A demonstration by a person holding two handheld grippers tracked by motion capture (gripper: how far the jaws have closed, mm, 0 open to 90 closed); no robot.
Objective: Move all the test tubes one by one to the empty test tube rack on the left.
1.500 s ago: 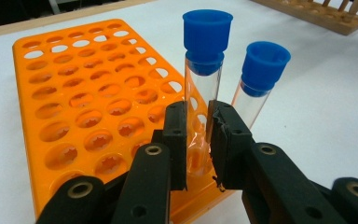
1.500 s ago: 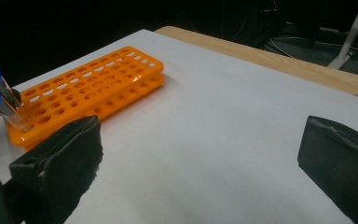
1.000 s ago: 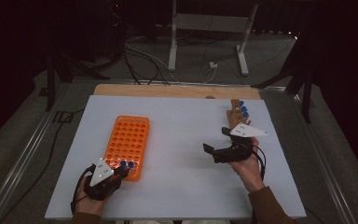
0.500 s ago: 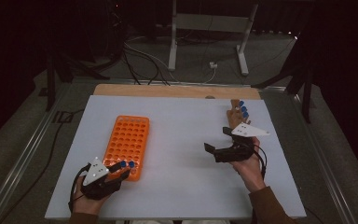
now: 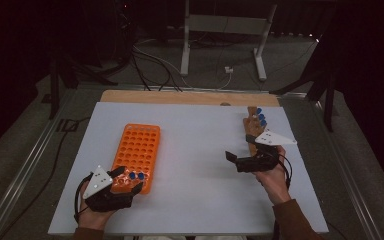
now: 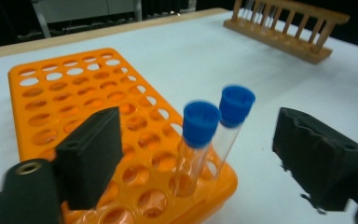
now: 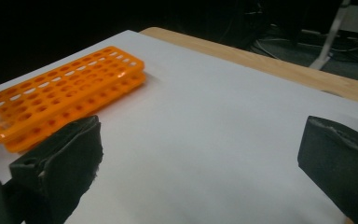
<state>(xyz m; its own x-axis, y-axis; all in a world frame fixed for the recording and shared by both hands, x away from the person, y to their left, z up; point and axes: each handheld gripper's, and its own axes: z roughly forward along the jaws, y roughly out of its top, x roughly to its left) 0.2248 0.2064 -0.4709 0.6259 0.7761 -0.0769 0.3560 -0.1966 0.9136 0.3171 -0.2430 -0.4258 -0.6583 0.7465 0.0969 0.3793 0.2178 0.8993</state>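
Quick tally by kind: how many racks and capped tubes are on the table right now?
Orange plastic rack: 1
Wooden rack: 1
Blue-capped tubes in the orange rack: 2
Blue-capped tubes in the wooden rack: at least 3, too small to count surely
Total: at least 7

Open white table (image 5: pixel 195 150) spans the middle, free for passage between both grippers. Obstacles: orange tube rack (image 5: pixel 137 150) at 9 o'clock, two blue-capped tubes (image 6: pixel 212 135) upright in its near corner, between the left gripper (image 5: pixel 130 182) jaws, untouched. Wooden rack (image 5: pixel 254 127) stands at 2 o'clock, just beyond the right gripper (image 5: pixel 232 159).
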